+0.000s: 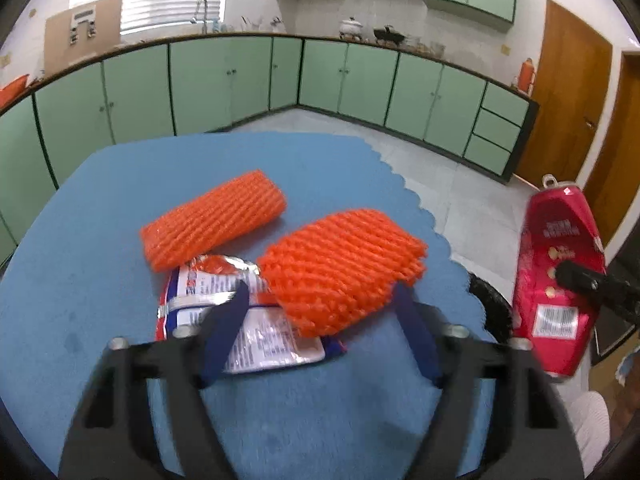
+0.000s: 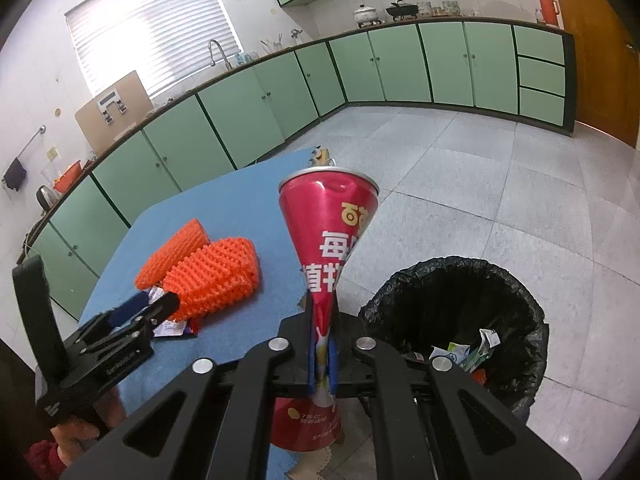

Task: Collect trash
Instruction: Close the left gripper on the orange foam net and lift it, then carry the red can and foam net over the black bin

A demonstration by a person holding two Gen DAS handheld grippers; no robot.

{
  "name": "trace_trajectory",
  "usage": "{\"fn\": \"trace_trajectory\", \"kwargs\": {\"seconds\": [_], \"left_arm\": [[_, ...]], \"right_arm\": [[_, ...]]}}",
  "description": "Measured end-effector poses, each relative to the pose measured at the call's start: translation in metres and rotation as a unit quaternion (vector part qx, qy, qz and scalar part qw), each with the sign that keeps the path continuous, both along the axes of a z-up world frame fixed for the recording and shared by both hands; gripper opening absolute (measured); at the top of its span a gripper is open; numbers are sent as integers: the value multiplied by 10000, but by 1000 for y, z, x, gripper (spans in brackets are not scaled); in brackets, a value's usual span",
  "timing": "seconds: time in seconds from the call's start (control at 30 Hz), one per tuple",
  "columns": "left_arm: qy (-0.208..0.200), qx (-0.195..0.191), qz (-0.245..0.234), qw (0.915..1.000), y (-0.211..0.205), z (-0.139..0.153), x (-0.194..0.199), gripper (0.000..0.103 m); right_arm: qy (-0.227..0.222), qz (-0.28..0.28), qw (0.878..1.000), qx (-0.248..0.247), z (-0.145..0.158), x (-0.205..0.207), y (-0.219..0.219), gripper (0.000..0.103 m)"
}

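My right gripper (image 2: 321,344) is shut on a crushed red can (image 2: 330,232), held in the air at the table's right edge beside the bin; the can also shows in the left wrist view (image 1: 558,276). My left gripper (image 1: 320,294) is open, its fingers either side of the near orange foam net (image 1: 340,270), which lies partly on a silver snack wrapper (image 1: 256,336). A second orange foam net (image 1: 214,220) lies further back on the blue table (image 1: 100,240). The left gripper also shows in the right wrist view (image 2: 156,306), at the nets (image 2: 212,276).
A bin with a black liner (image 2: 460,312) stands on the tiled floor right of the table and holds some wrappers (image 2: 468,354). Green kitchen cabinets (image 1: 240,80) line the far walls. Wooden doors (image 1: 568,92) are at the right.
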State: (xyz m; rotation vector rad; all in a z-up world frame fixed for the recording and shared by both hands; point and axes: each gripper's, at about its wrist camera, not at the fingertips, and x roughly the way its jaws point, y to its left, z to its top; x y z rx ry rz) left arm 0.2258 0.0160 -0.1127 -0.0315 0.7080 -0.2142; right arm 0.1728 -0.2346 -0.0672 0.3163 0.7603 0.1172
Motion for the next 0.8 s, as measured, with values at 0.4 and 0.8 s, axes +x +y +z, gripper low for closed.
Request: {"fn": "trace_trajectory", "kwargs": {"seconds": [0.4,0.8], "left_arm": [[396,-83,29,9992,-7,-20,32,25],[-290,-217,-8,9993,-1,23,1,13]], "right_arm": [[53,-27,10000,43,-4,6,-7,5],[-137,-126,9998,32,8,-1,-14,5]]}}
